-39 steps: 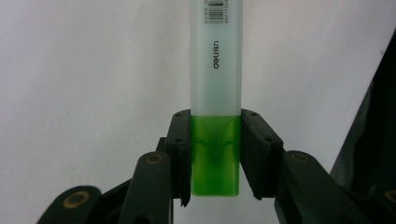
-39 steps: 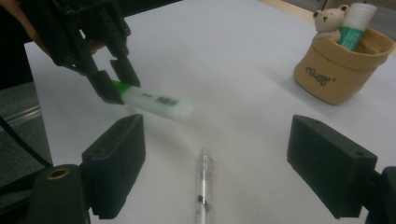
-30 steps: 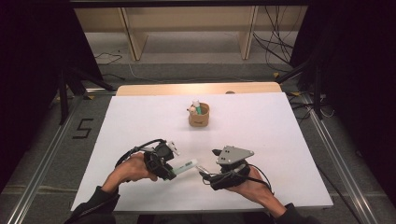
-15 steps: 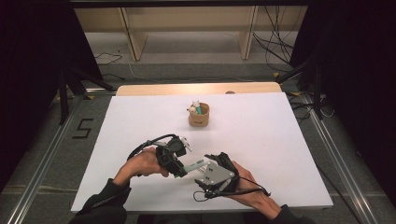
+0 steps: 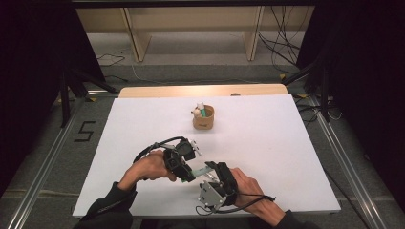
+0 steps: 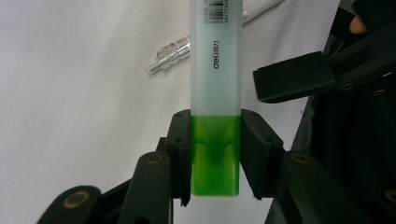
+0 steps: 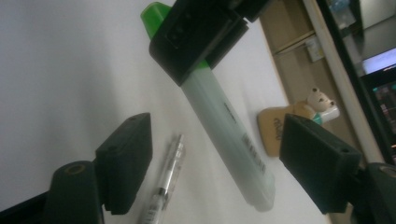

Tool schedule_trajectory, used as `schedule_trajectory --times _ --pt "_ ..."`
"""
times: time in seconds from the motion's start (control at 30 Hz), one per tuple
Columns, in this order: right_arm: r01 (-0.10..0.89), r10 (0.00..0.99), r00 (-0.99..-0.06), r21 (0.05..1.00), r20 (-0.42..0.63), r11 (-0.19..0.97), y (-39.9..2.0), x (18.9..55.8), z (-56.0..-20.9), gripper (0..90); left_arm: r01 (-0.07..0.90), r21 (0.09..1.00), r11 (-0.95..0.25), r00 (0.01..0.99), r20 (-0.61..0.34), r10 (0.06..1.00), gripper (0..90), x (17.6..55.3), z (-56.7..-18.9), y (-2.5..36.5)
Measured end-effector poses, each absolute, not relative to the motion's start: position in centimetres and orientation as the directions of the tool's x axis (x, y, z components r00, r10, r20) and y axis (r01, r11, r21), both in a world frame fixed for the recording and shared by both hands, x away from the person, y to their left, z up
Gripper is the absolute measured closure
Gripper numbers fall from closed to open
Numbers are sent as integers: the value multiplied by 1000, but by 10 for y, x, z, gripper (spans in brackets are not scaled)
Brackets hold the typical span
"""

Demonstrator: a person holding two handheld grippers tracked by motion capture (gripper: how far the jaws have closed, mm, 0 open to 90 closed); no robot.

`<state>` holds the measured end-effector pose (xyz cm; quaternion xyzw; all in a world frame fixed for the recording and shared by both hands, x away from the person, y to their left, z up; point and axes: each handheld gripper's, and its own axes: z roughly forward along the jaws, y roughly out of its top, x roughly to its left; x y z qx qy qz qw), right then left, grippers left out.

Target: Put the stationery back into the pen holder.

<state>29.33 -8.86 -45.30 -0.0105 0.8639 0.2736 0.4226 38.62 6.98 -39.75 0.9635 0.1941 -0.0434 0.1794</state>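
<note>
A highlighter [image 6: 216,70] with a frosted body and a green cap [image 6: 215,158] is held above the white table [image 5: 286,143]. My left gripper [image 6: 215,135] is shut on the green cap, seen too in the high view [image 5: 188,174]. The body [image 7: 224,126] points toward my right gripper [image 7: 219,158], whose jaws stand on either side of it without touching. Those jaws have just been closing. In the high view the right gripper [image 5: 217,171] sits just right of the left one near the front edge.
A clear pen [image 7: 166,186] lies on the table below the highlighter, also in the left gripper view [image 6: 173,53]. A small tan cup [image 5: 203,121] holding a bear figure and a green item stands mid-table, farther back.
My right gripper has moved left and down to the left one and turned, so its jaws now flank the highlighter's body. The left gripper has risen slightly with the highlighter.
</note>
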Motion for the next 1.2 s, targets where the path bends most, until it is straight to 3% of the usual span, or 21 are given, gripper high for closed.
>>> schedule_trajectory --times 0.43,0.9,1.2 --pt "-346 95 -480 288 -872 893 -79 286 -467 464 408 311 -858 912 -172 371 665 386 -399 66" --pt "-379 27 -434 209 -901 902 -74 283 -474 624 421 301 -856 905 -198 376 665 386 -400 62" --pt "-399 -12 -400 162 -916 902 -73 282 -478 678 438 296 -849 896 -217 386 665 386 -401 60"
